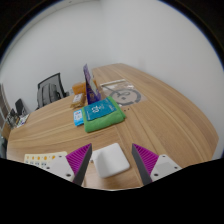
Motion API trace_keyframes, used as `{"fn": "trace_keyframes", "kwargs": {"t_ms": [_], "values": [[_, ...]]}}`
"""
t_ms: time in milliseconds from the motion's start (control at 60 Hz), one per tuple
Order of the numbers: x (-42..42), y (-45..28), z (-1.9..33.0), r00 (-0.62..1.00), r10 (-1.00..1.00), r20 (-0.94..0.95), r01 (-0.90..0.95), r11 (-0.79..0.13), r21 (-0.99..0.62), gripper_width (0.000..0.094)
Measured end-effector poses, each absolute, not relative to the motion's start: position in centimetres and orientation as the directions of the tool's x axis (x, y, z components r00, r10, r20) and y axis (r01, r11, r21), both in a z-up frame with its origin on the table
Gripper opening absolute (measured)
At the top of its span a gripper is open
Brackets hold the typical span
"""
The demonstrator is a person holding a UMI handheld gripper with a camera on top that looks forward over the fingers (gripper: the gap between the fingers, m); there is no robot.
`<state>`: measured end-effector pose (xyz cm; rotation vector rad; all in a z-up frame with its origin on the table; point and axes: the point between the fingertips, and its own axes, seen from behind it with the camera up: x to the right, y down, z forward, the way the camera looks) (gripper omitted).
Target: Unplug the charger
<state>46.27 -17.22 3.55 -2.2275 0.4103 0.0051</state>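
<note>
A white square charger block [109,160] lies on the wooden table [160,115], between my two fingers. My gripper [112,160] is open, with the pink pads [80,158] standing a little apart from the block's sides. No cable or socket shows around the block.
Ahead of the fingers lie a green cloth [104,117], a small blue box [78,118] and a purple upright item [90,88]. A grey round object [124,95] lies further back. Black chairs [50,90] stand beyond the table. A pale card [45,160] lies left of the fingers.
</note>
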Motion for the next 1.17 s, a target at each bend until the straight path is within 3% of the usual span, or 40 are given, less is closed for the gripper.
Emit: {"fn": "trace_keyframes", "kwargs": {"t_ms": [250, 483, 767, 1167], "values": [[42.7, -21.2, 12.2, 0.958, -0.266, 0.110, -0.093, -0.647, -0.756, 0.0858], [33.6, -28.9, 19.2, 0.953, -0.268, 0.143, -0.073, -0.659, -0.749, 0.0856], [24.2, -37.0, 22.7, 0.959, -0.228, 0.166, -0.028, -0.663, -0.748, 0.0859], [17.8, -39.2, 24.9, 0.973, -0.156, 0.170, 0.030, -0.646, -0.762, 0.0859]]}}
